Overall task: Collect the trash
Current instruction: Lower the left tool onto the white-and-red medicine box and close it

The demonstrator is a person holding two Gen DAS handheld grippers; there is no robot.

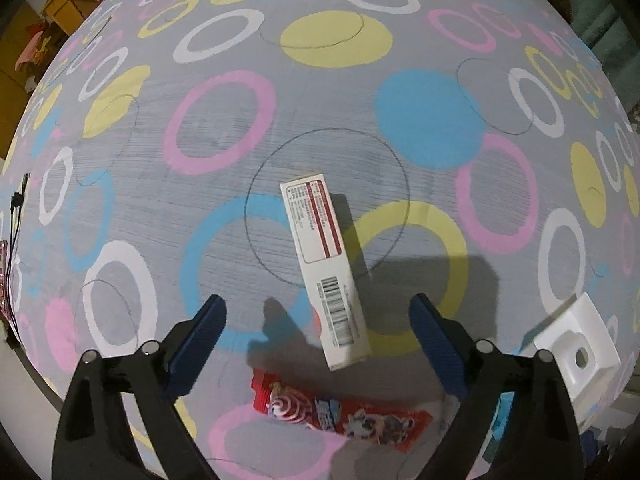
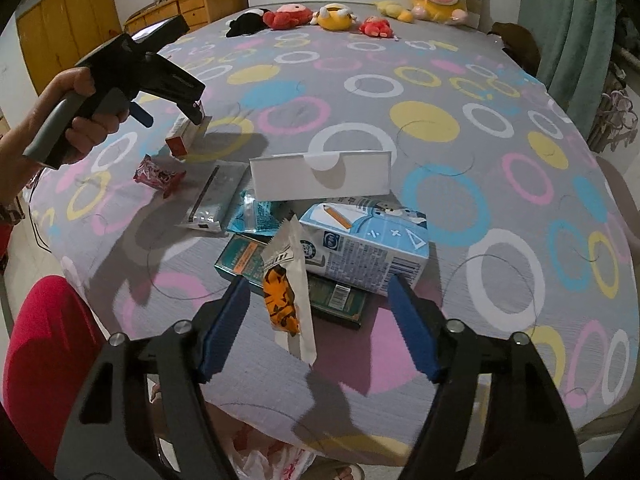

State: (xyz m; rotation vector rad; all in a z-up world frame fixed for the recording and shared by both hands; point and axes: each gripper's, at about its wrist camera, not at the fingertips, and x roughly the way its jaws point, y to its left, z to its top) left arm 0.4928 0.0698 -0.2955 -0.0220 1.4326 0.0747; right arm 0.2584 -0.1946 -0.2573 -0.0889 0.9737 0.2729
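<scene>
- Fingers (image 1: 434, 340) of my left gripper (image 1: 316, 320) spread wide, gripping nothing, straddling a white carton (image 1: 324, 264) lying on the ring-patterned cloth (image 1: 224, 120).
- Right gripper (image 2: 318, 320) partly open around an upright orange wrapper (image 2: 286, 280), pads apart from it, beside the blue milk box (image 2: 368, 248).

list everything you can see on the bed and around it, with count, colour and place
long box: 1, white and red, between left tool's fingers
candy wrapper: 1, red, near edge beside long box
snack wrapper: 1, white and orange, between right tool's fingers
milk carton: 1, blue and white, on the pile
flat box: 1, white, behind pile
plush toys: several, red, yellow, black, far edge
bedsheet: 1, grey with coloured rings
left tool: 1, black, blue pads, open
right tool: 1, black, blue pads, open
</scene>
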